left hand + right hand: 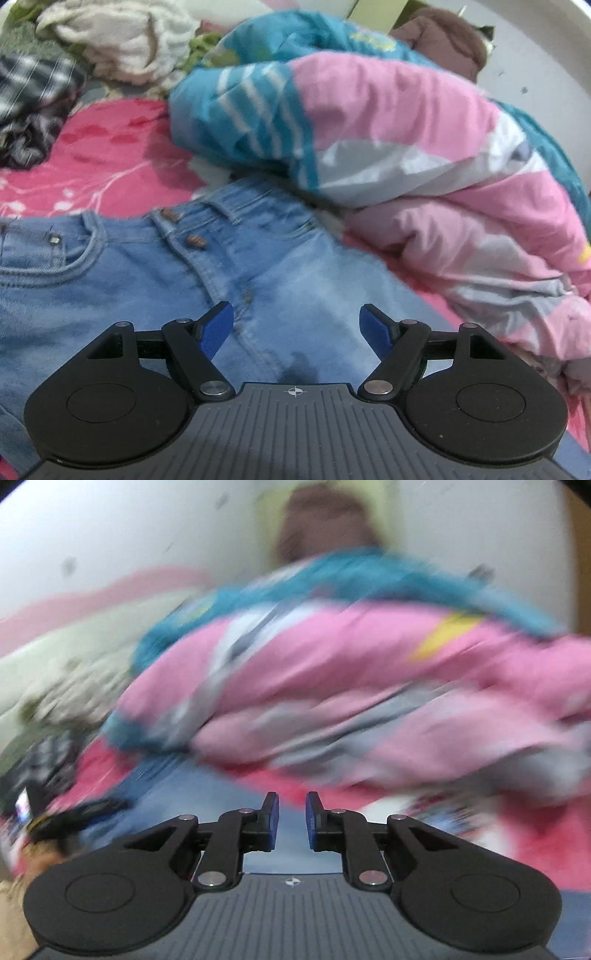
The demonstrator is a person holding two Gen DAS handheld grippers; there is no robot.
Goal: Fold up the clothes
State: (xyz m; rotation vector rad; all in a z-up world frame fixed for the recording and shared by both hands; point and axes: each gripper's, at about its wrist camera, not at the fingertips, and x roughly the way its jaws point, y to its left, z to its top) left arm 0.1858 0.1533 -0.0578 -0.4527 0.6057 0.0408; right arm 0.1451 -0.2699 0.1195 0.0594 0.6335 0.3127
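Observation:
Light-blue jeans (pixel 110 280) lie flat on the pink bedsheet (pixel 110 147), waistband and brown buttons towards the far side. My left gripper (pixel 295 308) hovers over the jeans' fly seam, open wide, with nothing between its blue pads (pixel 218 328). The right wrist view is smeared by motion blur. In it my right gripper (pixel 292 799) stands above a blue strip of the jeans (pixel 177 786). Its pads are a narrow gap apart and nothing is pinched between them.
A bulky pink, teal and grey quilt (pixel 388 122) is heaped at the right, right behind the jeans, and fills the right wrist view (pixel 332 672). A cream garment (pixel 122 40) and a dark plaid one (pixel 33 96) lie at the far left. A white wall (pixel 110 535) is behind.

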